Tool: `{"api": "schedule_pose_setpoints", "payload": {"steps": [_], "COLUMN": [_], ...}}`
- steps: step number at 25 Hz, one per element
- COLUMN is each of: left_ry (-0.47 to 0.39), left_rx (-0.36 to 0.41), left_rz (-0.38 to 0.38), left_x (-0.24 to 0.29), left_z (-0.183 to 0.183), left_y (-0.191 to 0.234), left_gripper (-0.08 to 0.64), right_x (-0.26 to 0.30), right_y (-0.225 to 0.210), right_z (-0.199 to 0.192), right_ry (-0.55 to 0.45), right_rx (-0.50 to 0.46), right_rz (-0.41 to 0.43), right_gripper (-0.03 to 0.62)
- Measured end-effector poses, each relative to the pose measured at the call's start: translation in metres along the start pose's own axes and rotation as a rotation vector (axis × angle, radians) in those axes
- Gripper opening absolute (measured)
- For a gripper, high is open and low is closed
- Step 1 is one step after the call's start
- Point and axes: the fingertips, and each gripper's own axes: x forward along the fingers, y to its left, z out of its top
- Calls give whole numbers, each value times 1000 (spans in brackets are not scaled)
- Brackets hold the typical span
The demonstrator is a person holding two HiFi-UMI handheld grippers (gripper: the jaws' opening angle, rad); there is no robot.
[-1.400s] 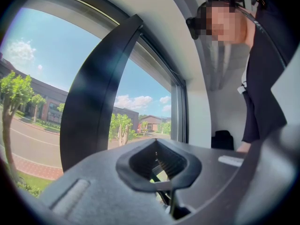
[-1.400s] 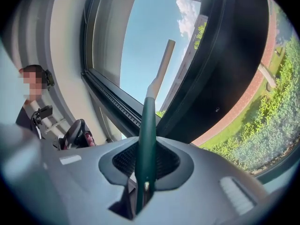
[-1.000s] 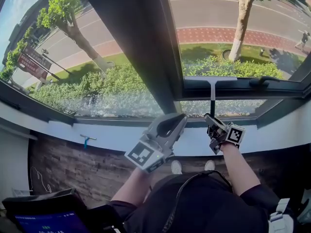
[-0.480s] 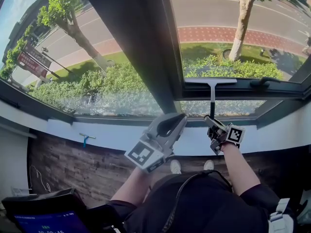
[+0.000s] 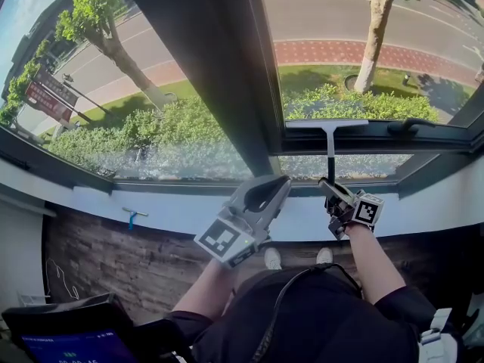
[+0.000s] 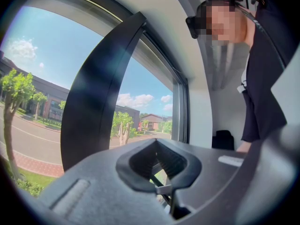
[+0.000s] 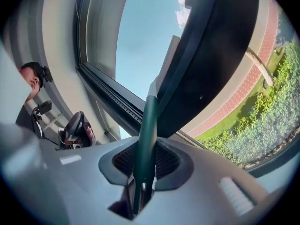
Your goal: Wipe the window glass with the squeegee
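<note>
Two handheld grippers show below a large window, seen from my head camera looking steeply down. My right gripper (image 5: 330,189) is clamped on the dark green handle of the squeegee (image 5: 330,151). My left gripper (image 5: 281,184) hangs beside it at the middle, its jaws closed together on nothing.

The squeegee stands nearly upright against the right-hand window glass (image 5: 355,59). Its pale blade lies level along the bottom of that pane, touching or just above the dark horizontal frame bar (image 5: 431,136). The handle runs down across the narrow lower strip of glass to my right gripper, just above the white sill (image 5: 151,209).

In the right gripper view, the handle rises out from between the two ribbed pads (image 7: 168,162), gripped near its lower end, with the blade far up the shaft.

I judge the main risk to be twist. The hold is low on a slim round handle, so pressure on the glass could turn it in the pads and lift one end of the blade, leaving streaks. The blade could also catch on the frame bar, or knock the black window latch (image 5: 407,127) just to its right.
</note>
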Motion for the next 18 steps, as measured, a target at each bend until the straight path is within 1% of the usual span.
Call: {"api": "schedule_pose_setpoints", "payload": {"steps": [8,13,18], "left_ry": [-6,-13,-46], "left_rx": [6,4,13], "left_rz": [-35,-64,-141], "left_x": [6,12,21], "left_z": [0,8,11], "left_y": [-5,-6,-12], "left_gripper": [5,4,4], "right_x": [-16,-27,-49], "right_y": [33,67,109], "right_z": [33,63,99], "right_ry": [-69,-128,-207], "right_rx": [-147,-234,-336], "right_rz": [42,66,98], "right_gripper": [71,70,71]}}
